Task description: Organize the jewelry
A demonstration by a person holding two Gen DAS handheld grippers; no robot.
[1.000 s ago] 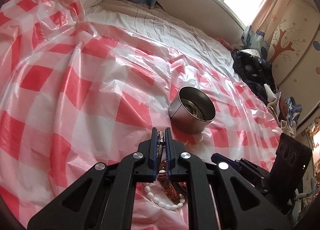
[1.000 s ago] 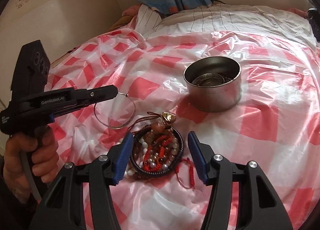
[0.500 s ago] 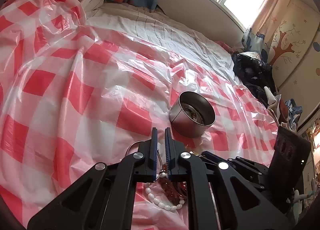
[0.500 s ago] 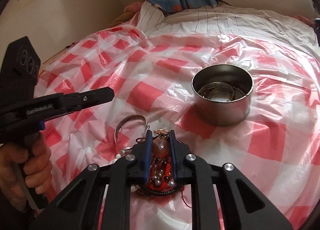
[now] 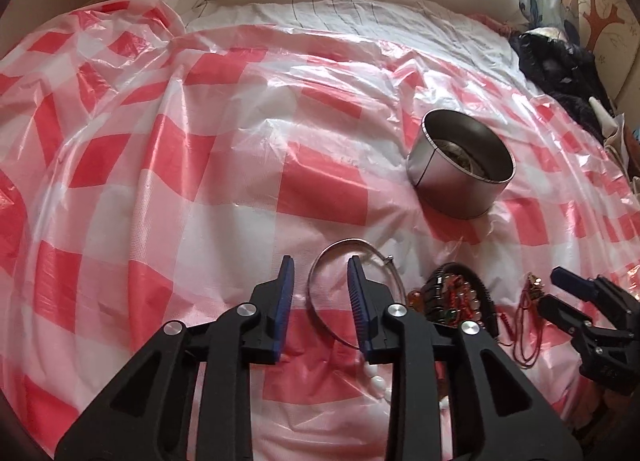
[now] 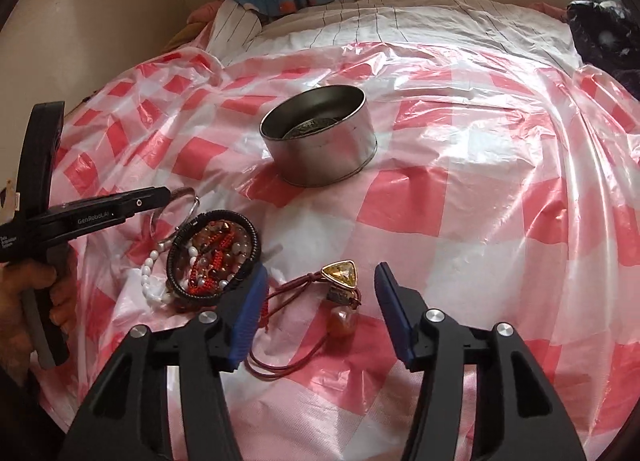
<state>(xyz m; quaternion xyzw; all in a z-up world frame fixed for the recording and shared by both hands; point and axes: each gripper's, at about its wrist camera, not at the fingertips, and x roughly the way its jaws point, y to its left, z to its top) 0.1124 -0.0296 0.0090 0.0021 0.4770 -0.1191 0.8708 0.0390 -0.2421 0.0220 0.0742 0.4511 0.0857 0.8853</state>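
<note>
The left claw [image 5: 320,293] is standing released with nothing pinched; its jaws have just been opening after sitting clenched a second ago. The thin silver bangle [image 5: 352,293] is lying flat on the checked plastic sheet [image 5: 160,181] over the bed, and the claw's right finger is sitting inside the hoop while the hoop's left rim is showing in the gap between the 2 fingers. That looks like a straddle of the rim before a pinch, so this bangle is probably the next piece heading for the tin.

To the right, at about 3 o'clock from the bangle, the heap of bracelets [image 6: 212,253] is resting in a black cord ring, with a string of white beads [image 6: 150,281] trailing out at its 7 o'clock. It was between the right claw's fingers a second ago; now it is sitting off their left side.

The right claw [image 6: 320,301] is also released, its jaws having just been opening again after a brief squeeze half a second ago. Between its fingers, untouched, the red cord pendant [image 6: 340,289] with a gold triangular stone and an amber bead is lying pulled clear of the heap, which makes it easier to take singly.

The metal tin [image 6: 320,141] is sitting at 12 o'clock from both claws, well apart, already holding some jewelry.

Count: 2 claws, 1 tin, 1 loose bangle, 1 pendant, 1 bead string, 1 heap whose pieces I cannot tell apart.
</note>
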